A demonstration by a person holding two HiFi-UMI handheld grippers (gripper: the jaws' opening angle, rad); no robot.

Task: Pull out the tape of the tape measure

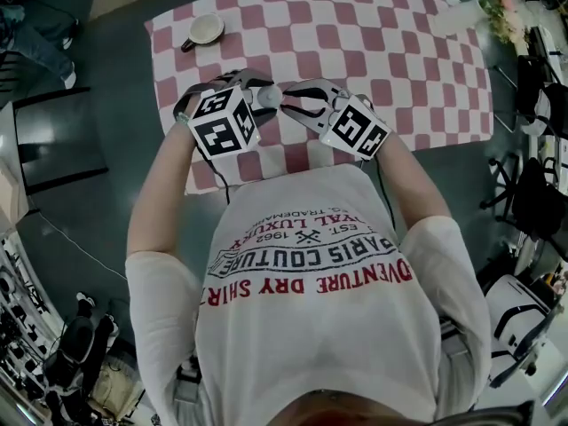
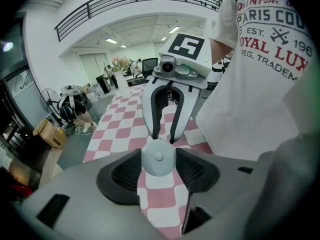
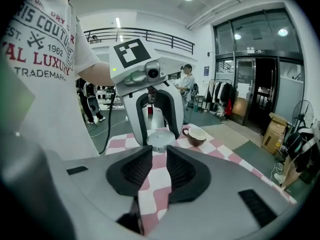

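Note:
The tape measure is a round pale grey disc with a small centre button. My left gripper is shut on it, one dark pad on each side, and holds it above the red-and-white checked tablecloth. My right gripper faces it from the other side, its fingertips just short of the tape measure. Its jaws stand narrowly apart, and only the checked cloth shows through the gap. No pulled-out tape shows in any view. In the head view both marker cubes sit close together in front of the person's chest.
A brown cup with a white inside stands near the table's far left corner. A white vase with flowers stands at the far right corner. A dark stool is left of the table. People stand in the background.

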